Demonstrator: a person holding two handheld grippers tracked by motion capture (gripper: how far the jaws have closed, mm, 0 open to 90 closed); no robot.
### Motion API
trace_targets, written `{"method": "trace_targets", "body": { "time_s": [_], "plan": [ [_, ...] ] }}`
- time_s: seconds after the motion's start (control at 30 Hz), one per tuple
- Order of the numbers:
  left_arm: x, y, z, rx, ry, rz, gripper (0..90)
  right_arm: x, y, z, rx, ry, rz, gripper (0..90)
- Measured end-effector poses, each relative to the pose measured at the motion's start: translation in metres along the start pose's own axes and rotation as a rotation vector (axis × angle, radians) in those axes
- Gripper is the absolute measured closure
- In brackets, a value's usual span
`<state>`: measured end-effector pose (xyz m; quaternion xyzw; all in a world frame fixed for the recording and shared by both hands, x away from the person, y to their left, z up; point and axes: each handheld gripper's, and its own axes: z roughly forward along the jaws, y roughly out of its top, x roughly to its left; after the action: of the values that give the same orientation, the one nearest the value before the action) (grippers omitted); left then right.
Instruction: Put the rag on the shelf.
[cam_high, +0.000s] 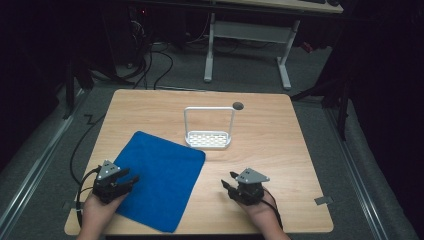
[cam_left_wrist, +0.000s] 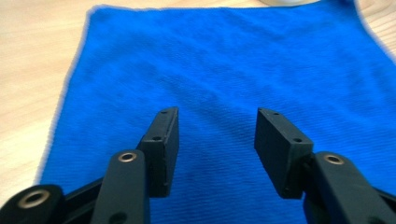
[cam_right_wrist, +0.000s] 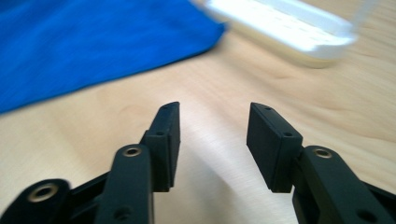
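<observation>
Blue cloth (cam_high: 161, 178) directly under left gripper (cam_high: 131, 181); right gripper (cam_high: 227, 181) beside its right edge; both spread, empty.

**Colours on the table**

The table (cam_high: 280, 145) is light wood, pale tan with a faint grain, and has a small dark round spot (cam_high: 238, 105) near its far edge. The cloth (cam_high: 160, 180) is a strong, even blue; in the left gripper view its surface shows a fine ribbed weave and a paler line runs along its edges. The rack (cam_high: 208, 139) is white, its flat base patterned with rows of small holes and its thin handle frame white too. The left gripper (cam_high: 131, 180) and the right gripper (cam_high: 228, 180) are black, each topped by a grey three-cornered plate, with brass-coloured rivets at the jaw joints. The floor (cam_high: 240, 70) beyond is grey carpet.
</observation>
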<state>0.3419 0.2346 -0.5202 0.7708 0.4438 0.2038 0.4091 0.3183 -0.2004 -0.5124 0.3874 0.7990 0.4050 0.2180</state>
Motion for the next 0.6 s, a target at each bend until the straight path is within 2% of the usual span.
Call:
{"method": "trace_targets", "body": {
  "time_s": [0.03, 0.07, 0.1, 0.13, 0.17, 0.2, 0.23, 0.27, 0.33, 0.43, 0.53, 0.6],
  "plan": [
    [0.002, 0.001, 0.001, 0.003, -0.03, -0.04, 53.0, -0.003, 0.0, 0.002, 0.0, -0.004, 0.031, 54.9],
    [0.002, 0.001, 0.001, 0.003, -0.03, -0.04, 54.5, -0.003, 0.0, 0.002, 0.0, -0.004, 0.031, 54.9],
    [0.002, 0.005, 0.003, -0.028, -0.067, -0.082, 54.6, -0.004, 0.0, 0.004, 0.005, -0.007, 0.029, 55.2],
    [0.002, 0.005, 0.003, -0.028, -0.067, -0.082, 54.5, -0.004, 0.0, 0.004, 0.005, -0.007, 0.029, 55.2],
    [-0.001, 0.007, 0.005, -0.026, -0.036, -0.036, 54.5, -0.001, -0.001, 0.003, 0.015, -0.006, 0.003, 55.2],
    [-0.001, 0.007, 0.005, -0.024, -0.03, -0.027, 54.2, 0.0, -0.001, 0.003, 0.016, 0.001, -0.004, 55.2],
    [-0.001, 0.007, 0.005, -0.024, -0.03, -0.027, 54.1, 0.0, -0.001, 0.003, 0.016, 0.001, -0.004, 55.2],
    [0.003, 0.005, 0.005, -0.021, -0.043, -0.055, 54.1, 0.001, -0.001, 0.003, 0.012, 0.009, 0.003, 55.2],
    [0.005, 0.003, 0.005, -0.01, -0.043, -0.064, 54.7, 0.001, 0.001, 0.004, 0.01, 0.015, 0.01, 55.2],
    [0.007, 0.003, 0.005, -0.002, -0.021, -0.044, 54.8, 0.002, 0.001, 0.006, 0.012, 0.022, 0.008, 55.6],
    [0.012, 0.001, 0.002, -0.005, -0.004, -0.058, 54.0, 0.005, 0.003, 0.01, 0.016, 0.038, -0.004, 57.7],
    [0.017, -0.002, 0.001, 0.008, 0.017, -0.069, 55.0, 0.011, 0.006, 0.014, 0.027, 0.065, -0.021, 63.7]
  ]
}}
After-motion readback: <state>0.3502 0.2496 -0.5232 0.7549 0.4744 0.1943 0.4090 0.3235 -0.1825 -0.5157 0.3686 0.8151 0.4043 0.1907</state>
